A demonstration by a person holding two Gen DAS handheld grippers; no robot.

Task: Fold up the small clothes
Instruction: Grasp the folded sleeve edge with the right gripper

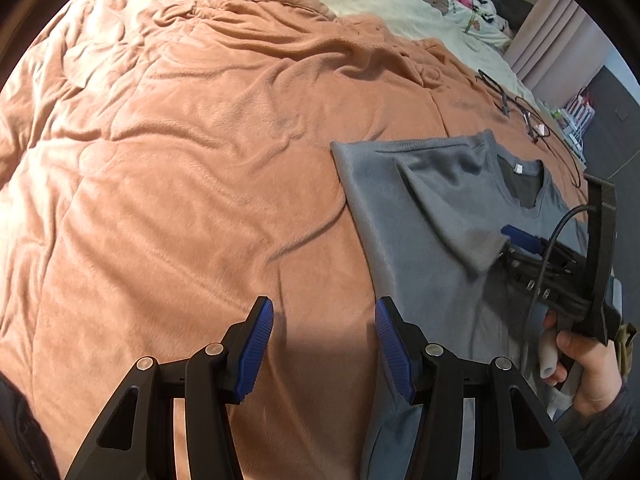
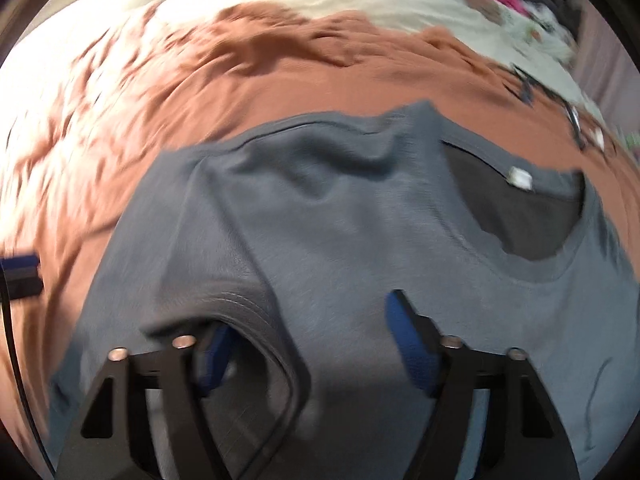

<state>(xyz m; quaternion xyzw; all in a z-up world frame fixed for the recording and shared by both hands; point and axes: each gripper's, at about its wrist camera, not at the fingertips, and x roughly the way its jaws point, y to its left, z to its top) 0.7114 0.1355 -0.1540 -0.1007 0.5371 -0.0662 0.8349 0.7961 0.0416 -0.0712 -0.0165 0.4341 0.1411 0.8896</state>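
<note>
Grey T-shirt (image 2: 340, 216) lies flat on the bed's brown blanket (image 1: 180, 160), its folded sleeve draped over one finger of the wide-open, empty right gripper (image 2: 308, 336); left gripper (image 1: 324, 340) open, empty, alongside; recommend clearing sleeve without dragging.

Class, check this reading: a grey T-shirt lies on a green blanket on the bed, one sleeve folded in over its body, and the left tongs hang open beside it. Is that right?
One detail is wrong: the blanket is rust-orange, not green, as the left wrist view shows. The rest holds: the grey T-shirt lies on it with one sleeve folded in over its body, and the left tongs hang open beside it.
</note>
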